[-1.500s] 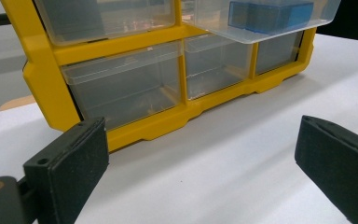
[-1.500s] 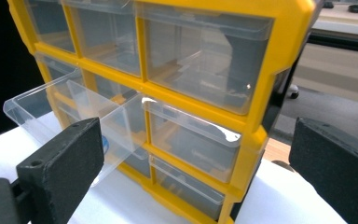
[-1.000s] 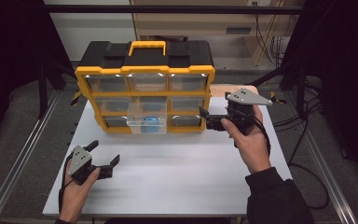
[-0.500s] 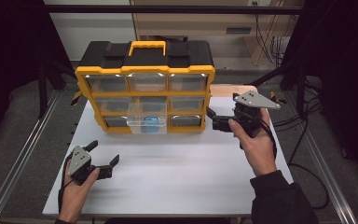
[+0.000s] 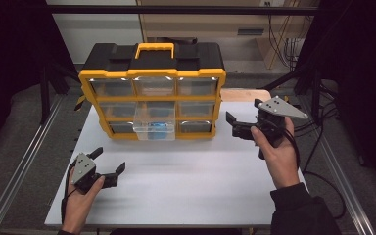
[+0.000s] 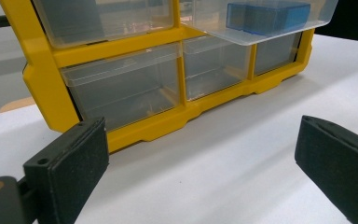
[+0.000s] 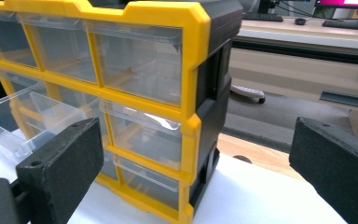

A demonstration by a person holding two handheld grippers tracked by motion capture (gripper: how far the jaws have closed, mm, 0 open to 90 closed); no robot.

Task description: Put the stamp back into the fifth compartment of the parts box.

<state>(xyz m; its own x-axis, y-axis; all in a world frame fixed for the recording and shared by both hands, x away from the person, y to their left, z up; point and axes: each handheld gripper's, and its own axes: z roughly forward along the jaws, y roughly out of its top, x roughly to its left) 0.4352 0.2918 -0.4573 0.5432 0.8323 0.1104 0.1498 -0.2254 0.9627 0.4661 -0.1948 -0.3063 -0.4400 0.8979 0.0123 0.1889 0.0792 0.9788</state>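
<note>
The right tongs [image 5: 237, 126], jaws apart and empty, have drawn back from the organiser [image 5: 152, 93] toward the table's right edge. The middle bottom drawer [image 5: 152, 128] sits pulled out with a blue block [image 5: 157, 125] inside, so the opening looks done. The left tongs [image 5: 108, 166] rest apart near the front-left corner.

We are counting one yellow organizer [image 5: 152, 78] with nine clear drawers, one middle drawer [image 5: 153, 128] pulled out and holding one blue box [image 5: 157, 126], and two grippers, left gripper [image 5: 108, 164] and right gripper [image 5: 234, 125].

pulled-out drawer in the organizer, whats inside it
A blue box lies inside the clear pulled-out drawer of the yellow organizer; the left gripper view shows it through the drawer's wall. The box's contents cannot be seen.
</note>
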